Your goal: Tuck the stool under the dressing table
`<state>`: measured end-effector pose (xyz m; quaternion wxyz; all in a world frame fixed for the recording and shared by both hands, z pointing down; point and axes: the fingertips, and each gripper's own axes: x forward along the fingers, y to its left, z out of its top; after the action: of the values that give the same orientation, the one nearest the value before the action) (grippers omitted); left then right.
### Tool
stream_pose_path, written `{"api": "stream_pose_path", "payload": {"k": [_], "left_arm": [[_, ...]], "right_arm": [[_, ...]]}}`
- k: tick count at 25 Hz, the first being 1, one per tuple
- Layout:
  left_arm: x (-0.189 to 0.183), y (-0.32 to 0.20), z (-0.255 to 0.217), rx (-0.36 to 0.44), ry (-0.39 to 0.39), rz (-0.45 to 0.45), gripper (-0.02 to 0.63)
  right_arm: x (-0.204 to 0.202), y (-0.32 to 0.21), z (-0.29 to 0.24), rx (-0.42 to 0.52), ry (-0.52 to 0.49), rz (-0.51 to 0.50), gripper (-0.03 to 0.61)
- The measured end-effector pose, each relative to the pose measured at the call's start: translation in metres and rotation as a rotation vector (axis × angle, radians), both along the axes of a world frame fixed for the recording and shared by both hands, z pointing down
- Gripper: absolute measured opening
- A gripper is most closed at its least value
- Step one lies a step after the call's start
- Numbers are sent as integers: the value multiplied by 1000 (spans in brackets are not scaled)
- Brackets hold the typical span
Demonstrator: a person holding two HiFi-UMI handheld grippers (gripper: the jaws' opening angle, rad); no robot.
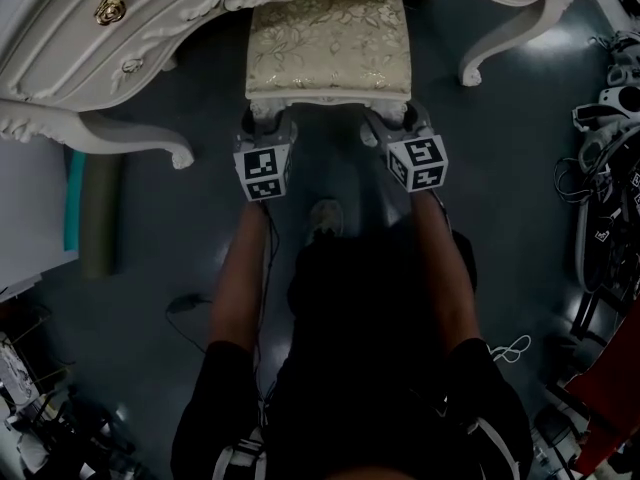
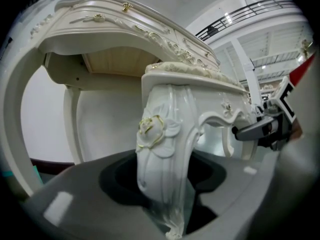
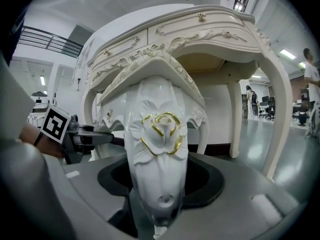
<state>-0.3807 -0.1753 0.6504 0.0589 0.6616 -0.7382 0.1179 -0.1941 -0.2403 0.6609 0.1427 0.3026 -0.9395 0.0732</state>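
Reaching: both forearms [image 1: 240, 278] stretched forward side by side, one behind each marker cube.
Gripping, left: left hand-held gripper [image 1: 268, 128] clenched round the near left leg [image 2: 162, 154] of the stool [image 1: 328, 43], with the carved rose on the knee just above the jaws.
Gripping, right: right hand-held gripper [image 1: 395, 126] clenched likewise round the near right leg [image 3: 159, 159], with the leg filling the gap between the jaws.
Stool's place: upright on the dark floor [image 1: 150, 228], square to the kneehole, between the two curved front legs of the dressing table [image 1: 70, 38].
Seat: far edge at or just beneath the table's carved front rail; most of the patterned cushion out in the open on the person's side.
Done, by the look of it: both legs taken, stool lined up, entry barely begun.
Left, by the look of it: a straight push deeper until the cushion lies beneath the top, then letting go of both legs.
Beyond: pale wall panel behind the kneehole, with nothing visible in the stool's path.
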Motion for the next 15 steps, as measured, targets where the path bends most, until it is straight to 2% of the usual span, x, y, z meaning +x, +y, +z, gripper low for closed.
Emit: {"api": "stream_pose_path", "payload": {"k": [5,15], "left_arm": [[-4,-12,4,13,-4,-2,247],[-14,-32,19,-12,-11,-8,247]], "right_arm": [[-4,-12,4,2,10,-5,247],[-15,-32,21,11,34,-24,249]]}}
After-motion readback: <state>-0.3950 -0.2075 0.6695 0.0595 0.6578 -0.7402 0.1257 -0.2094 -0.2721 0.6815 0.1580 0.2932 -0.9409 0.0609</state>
